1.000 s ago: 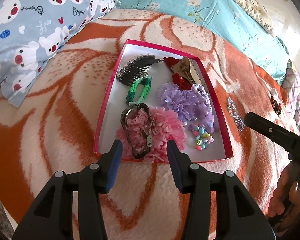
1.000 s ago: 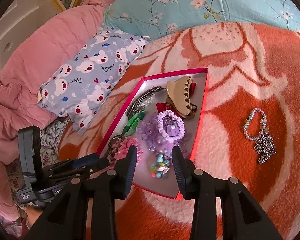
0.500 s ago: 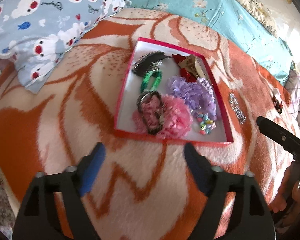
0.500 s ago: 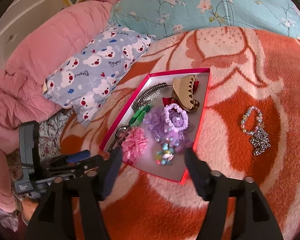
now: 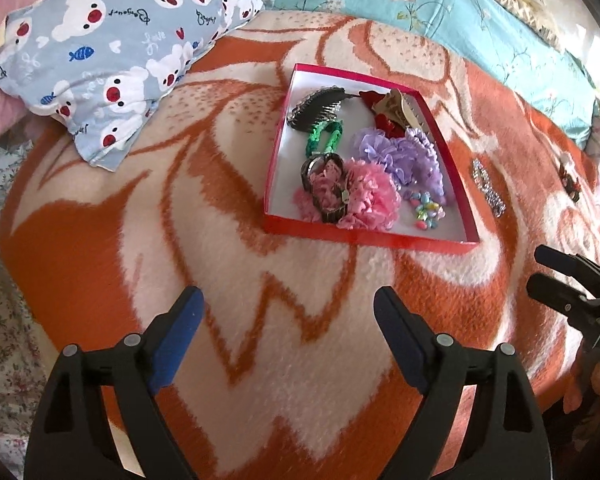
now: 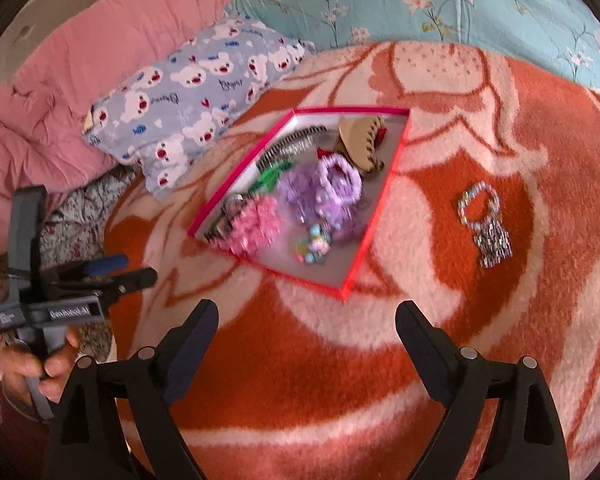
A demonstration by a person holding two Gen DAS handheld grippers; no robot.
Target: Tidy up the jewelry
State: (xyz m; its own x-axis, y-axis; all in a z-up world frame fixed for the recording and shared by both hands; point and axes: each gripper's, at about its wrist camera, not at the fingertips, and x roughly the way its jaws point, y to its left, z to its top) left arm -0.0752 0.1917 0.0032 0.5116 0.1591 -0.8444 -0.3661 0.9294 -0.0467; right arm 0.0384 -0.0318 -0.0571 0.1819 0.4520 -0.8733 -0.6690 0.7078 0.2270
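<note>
A red-rimmed box (image 5: 364, 236) (image 6: 380, 208) lies on the orange and white blanket. It holds a pink scrunchie (image 5: 370, 196) (image 6: 256, 226), purple scrunchies (image 5: 400, 156) (image 6: 320, 184), a green tie (image 5: 324, 138), a dark comb clip (image 5: 318, 106), a beige claw clip (image 5: 396, 108) (image 6: 356, 140) and a bead cluster (image 5: 428, 212) (image 6: 312, 246). A bead bracelet (image 6: 478, 206) and a silver chain (image 6: 492, 244) (image 5: 488, 186) lie on the blanket right of the box. My left gripper (image 5: 288, 332) is open and empty, well short of the box. My right gripper (image 6: 306, 340) is open and empty too.
A blue bear-print pillow (image 5: 112, 52) (image 6: 196, 88) lies left of the box. A turquoise floral pillow (image 5: 440, 8) (image 6: 420, 4) lies behind it, and a pink quilt (image 6: 80, 64) at far left. A small dark red item (image 5: 570, 180) lies far right on the blanket.
Both grippers have opened wide and pulled back from the box, which now looks smaller and farther. The items in the box have not moved.
</note>
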